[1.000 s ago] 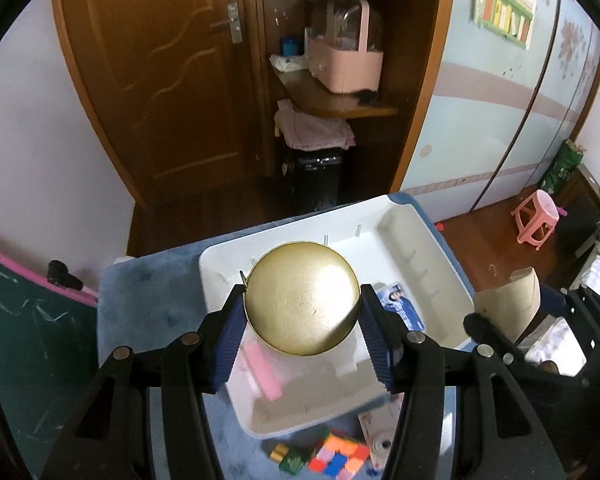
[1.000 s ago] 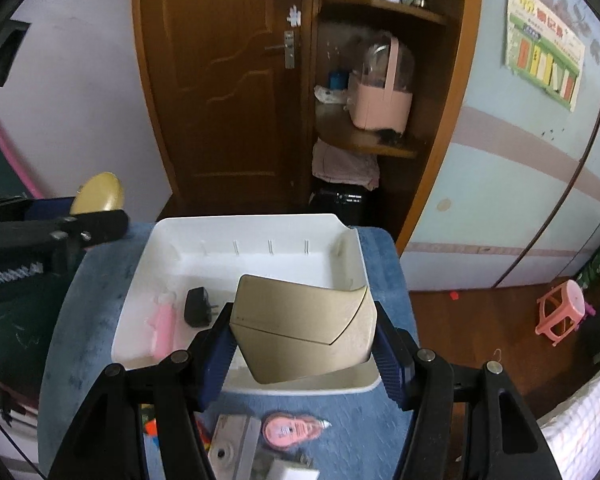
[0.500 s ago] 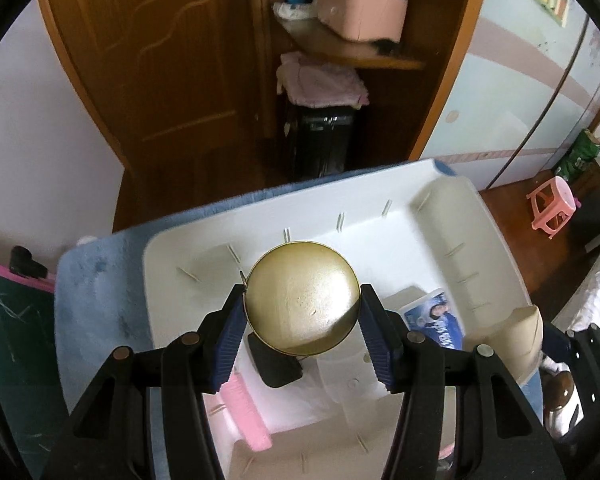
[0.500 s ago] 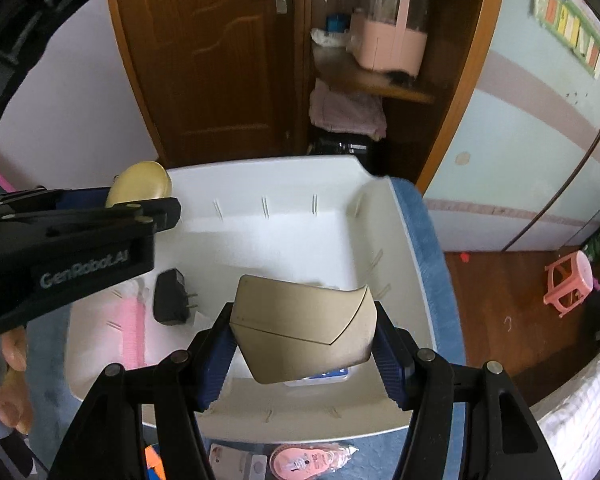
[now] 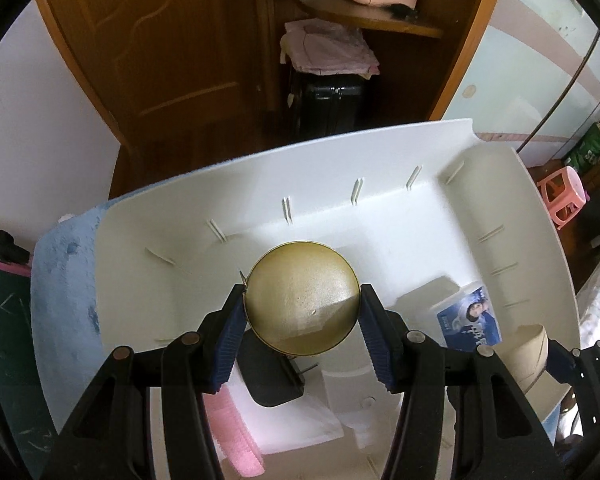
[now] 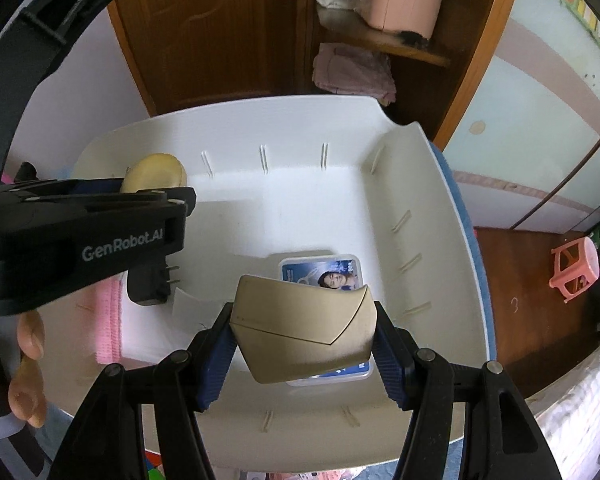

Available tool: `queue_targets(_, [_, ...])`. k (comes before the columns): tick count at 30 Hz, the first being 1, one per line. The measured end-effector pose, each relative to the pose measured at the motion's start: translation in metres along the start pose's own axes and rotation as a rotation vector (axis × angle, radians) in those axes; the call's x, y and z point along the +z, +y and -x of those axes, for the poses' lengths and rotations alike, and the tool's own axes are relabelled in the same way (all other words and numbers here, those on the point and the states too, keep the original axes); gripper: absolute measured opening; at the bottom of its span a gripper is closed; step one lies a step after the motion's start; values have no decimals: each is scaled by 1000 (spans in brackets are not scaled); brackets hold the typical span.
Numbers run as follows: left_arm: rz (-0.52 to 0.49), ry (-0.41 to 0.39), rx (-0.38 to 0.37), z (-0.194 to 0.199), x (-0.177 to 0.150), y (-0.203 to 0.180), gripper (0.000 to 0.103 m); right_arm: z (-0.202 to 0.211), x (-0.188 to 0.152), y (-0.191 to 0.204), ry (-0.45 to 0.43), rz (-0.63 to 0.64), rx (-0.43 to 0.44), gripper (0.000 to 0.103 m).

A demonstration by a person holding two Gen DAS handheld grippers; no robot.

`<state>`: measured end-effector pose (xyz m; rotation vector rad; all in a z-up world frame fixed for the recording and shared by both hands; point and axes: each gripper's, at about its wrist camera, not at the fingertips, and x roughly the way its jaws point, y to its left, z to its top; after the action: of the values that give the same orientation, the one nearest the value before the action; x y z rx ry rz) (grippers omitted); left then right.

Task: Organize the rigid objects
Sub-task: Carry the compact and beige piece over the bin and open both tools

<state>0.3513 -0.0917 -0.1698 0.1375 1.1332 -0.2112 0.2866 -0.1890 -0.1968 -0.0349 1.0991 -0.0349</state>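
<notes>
My left gripper [image 5: 302, 320] is shut on a round gold case [image 5: 302, 298] and holds it above the white bin [image 5: 332, 176]. My right gripper [image 6: 303, 338] is shut on a gold fan-shaped case [image 6: 300, 326] over the bin's [image 6: 440, 216] right part. The left gripper [image 6: 100, 228] and its round case [image 6: 154, 172] also show in the right wrist view. Inside the bin lie a black plug adapter [image 6: 148, 286], a pink comb-like piece [image 6: 109, 328] and a clear box with a blue photo label [image 6: 320, 274]. The label box also shows in the left wrist view [image 5: 470, 320].
The bin sits on a blue plush surface [image 5: 64, 280]. Behind are a brown wooden door [image 5: 172, 40], a corner shelf with a pink basket [image 6: 400, 4] and folded pink cloth [image 5: 328, 52]. A pink stool [image 6: 572, 272] stands on the floor at right.
Both grippers have moved forward and down over the white bin, each still holding its gold case. The bin now fills most of both views.
</notes>
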Motion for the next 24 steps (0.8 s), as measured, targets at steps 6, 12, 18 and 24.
queue_targets(6, [10, 11, 1, -7, 3, 1, 59, -4, -1, 0, 7, 1, 10, 64])
queue_targets(12, [30, 16, 2, -10, 4, 1, 60, -12, 2, -2, 30, -10, 36, 64])
queue_targets(18, [42, -11, -10, 1, 5, 2, 88, -4, 1, -4, -12, -30, 76, 77])
queue_targets(24, [42, -43, -3, 22, 3, -1, 89, 5, -1, -5, -24, -45, 94, 77])
